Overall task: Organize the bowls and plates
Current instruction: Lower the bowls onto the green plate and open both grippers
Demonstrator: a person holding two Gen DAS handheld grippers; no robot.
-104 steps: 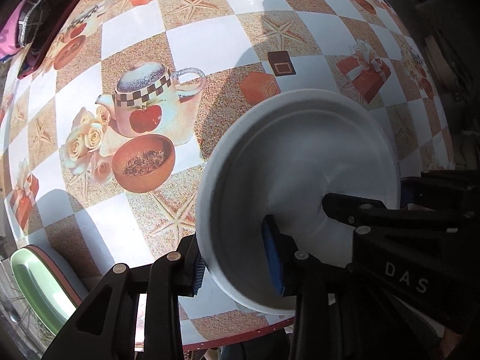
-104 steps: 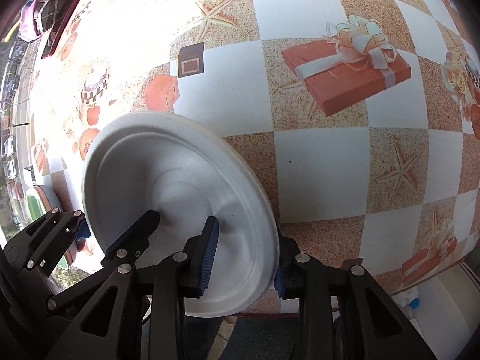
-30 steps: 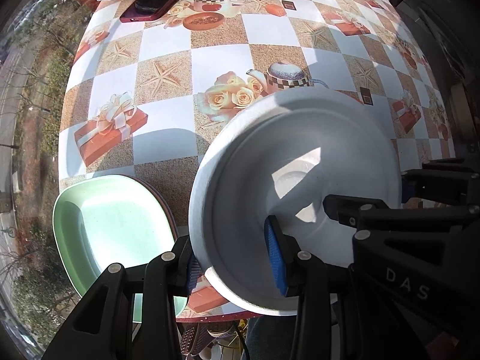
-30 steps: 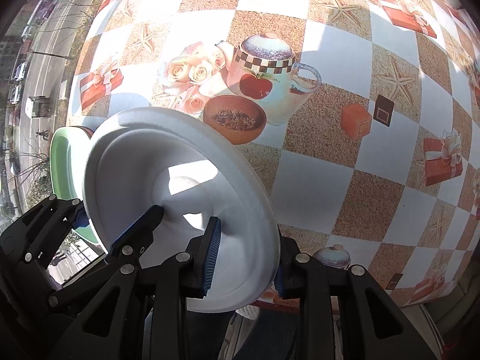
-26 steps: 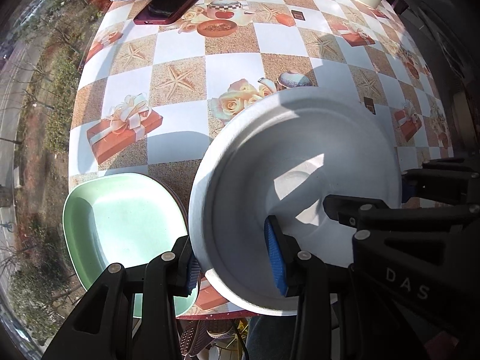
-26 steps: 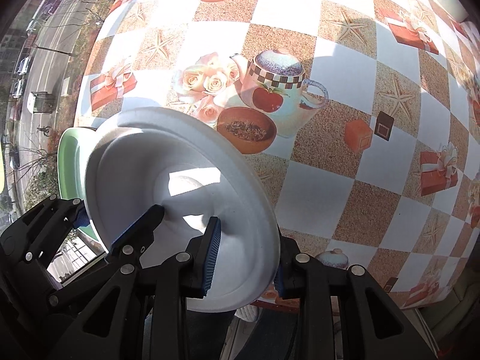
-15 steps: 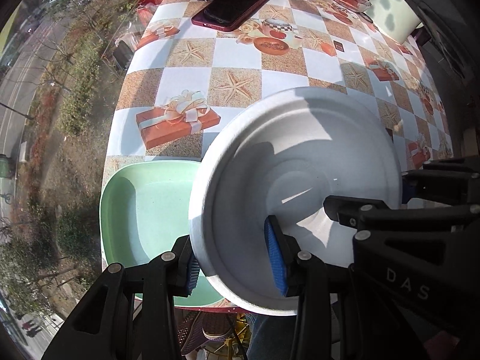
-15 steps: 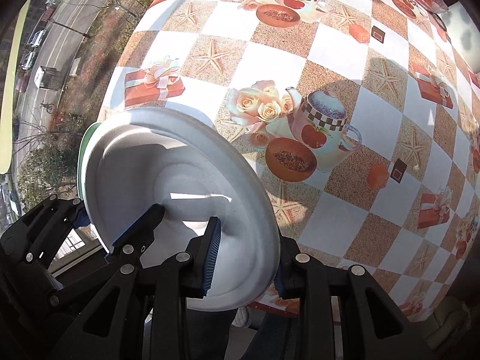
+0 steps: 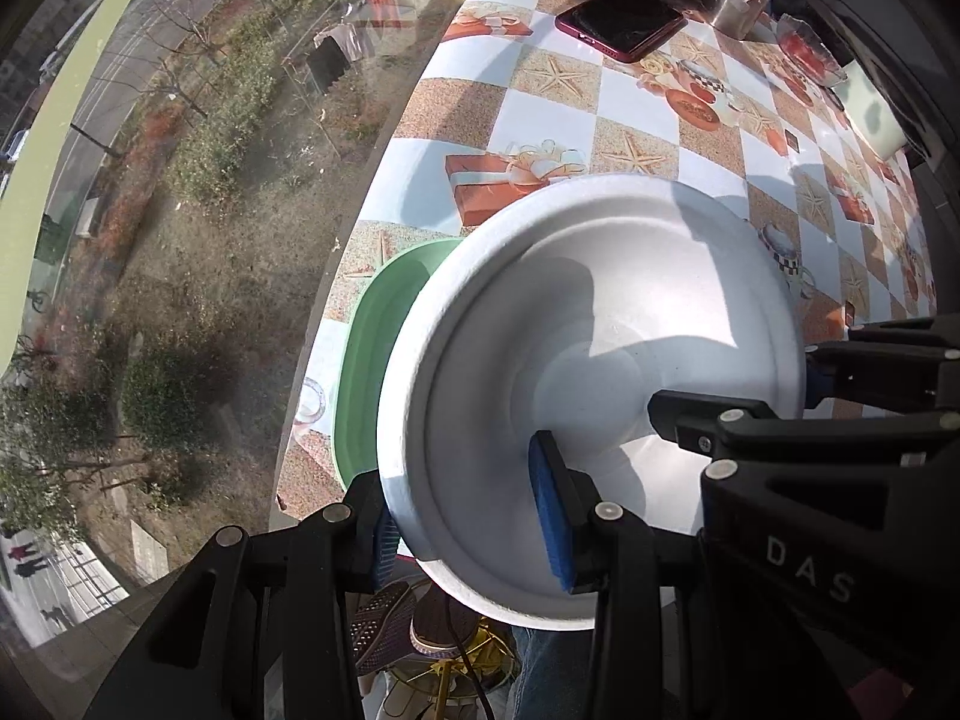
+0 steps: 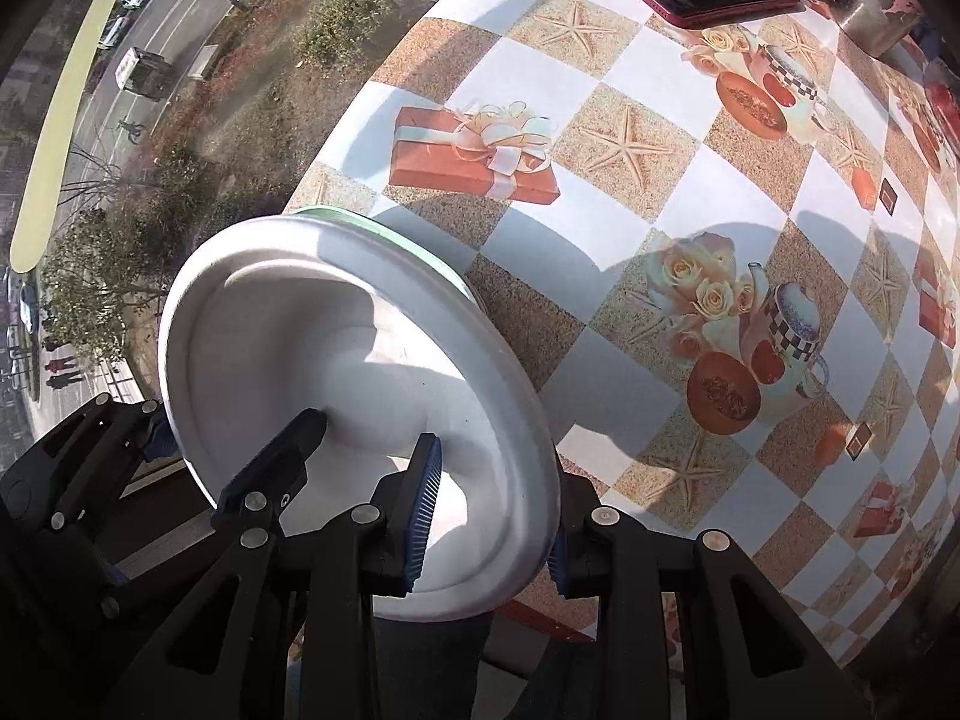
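A round white plate is held in the air by both grippers. My left gripper is shut on its near left rim. My right gripper is shut on its right rim; the same plate shows in the right wrist view. The right gripper also shows at the right of the left wrist view. Under the plate, at the table's near left corner, lies a green plate, mostly hidden; only a thin green edge shows in the right wrist view.
The table has a patterned checkered cloth. A red phone, a metal cup, a glass dish and a pale mug stand at the far end. A window with a street view borders the left edge.
Both grippers have carried the white plate leftward to above the green plate at the table's corner. The white plate now covers most of the green one.
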